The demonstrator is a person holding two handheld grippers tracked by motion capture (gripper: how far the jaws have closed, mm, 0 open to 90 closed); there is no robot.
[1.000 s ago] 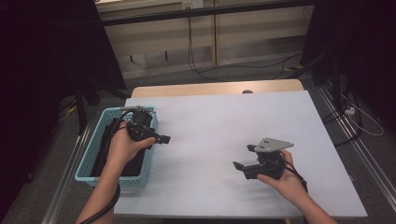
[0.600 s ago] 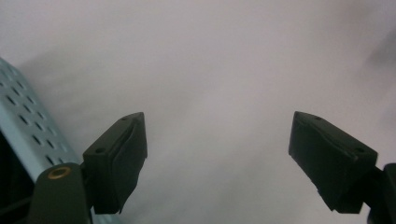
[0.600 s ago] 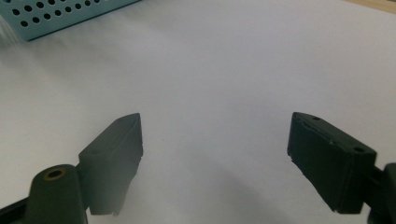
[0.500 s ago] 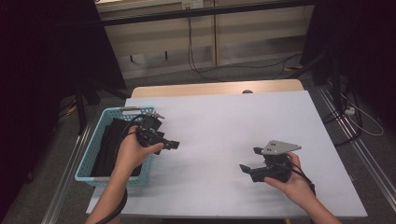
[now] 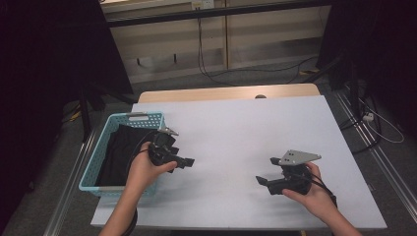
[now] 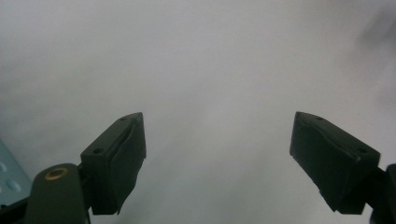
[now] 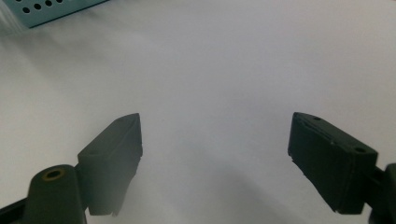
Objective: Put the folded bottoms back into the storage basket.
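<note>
Fingers spread wide on left gripper (image 5: 188, 161) and right gripper (image 5: 262, 180), both empty, above white table (image 5: 236, 132)

1. The table top (image 5: 236, 132) looks matt and smooth – a pale sheet over a wooden edge (image 5: 226, 93).
2. The basket (image 5: 93, 164) is perforated light-blue plastic with a slight sheen.
3. The black cloth (image 5: 120, 152) inside looks soft and dull.
4. The left gripper (image 6: 217, 158) has matt black jaws – its brass-coloured rivet (image 6: 56, 173) is shiny.
</note>
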